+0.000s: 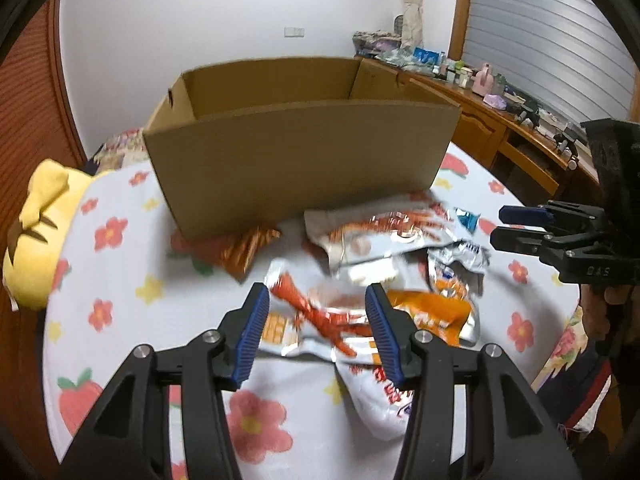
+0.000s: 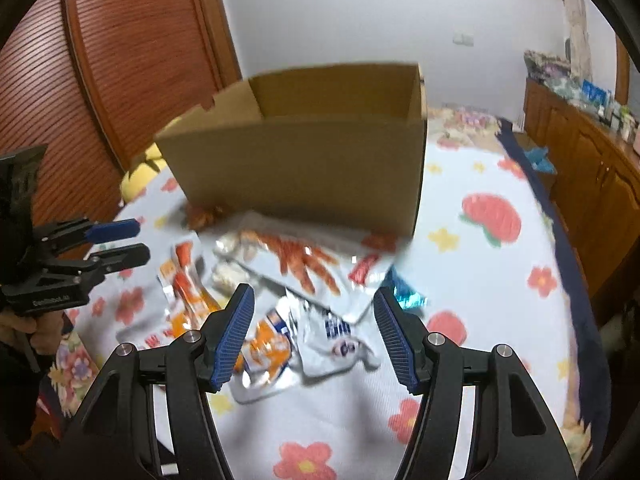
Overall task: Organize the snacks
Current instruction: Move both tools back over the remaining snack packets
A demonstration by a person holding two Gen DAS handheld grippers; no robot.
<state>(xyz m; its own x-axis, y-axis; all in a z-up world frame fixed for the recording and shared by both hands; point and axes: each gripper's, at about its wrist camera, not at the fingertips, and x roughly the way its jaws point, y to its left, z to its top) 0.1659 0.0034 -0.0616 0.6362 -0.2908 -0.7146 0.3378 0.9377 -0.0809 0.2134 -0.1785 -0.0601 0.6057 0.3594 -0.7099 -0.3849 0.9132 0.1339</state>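
The snack packets [image 1: 376, 276] lie heaped on the flowered bedcover [image 1: 120, 280], just in front of the open cardboard box [image 1: 296, 160]. My left gripper [image 1: 318, 332] hovers over the nearest packet, fingers wide and empty; I'd pinch one flat edge only. My right gripper [image 2: 312, 336] is wide too.

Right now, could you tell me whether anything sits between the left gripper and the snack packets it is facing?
Nothing visible does. The left gripper is open, and the nearest snack packet shows directly between its fingers with no other object in front. On the way to the cardboard box, only the box's near wall rises behind the pile.
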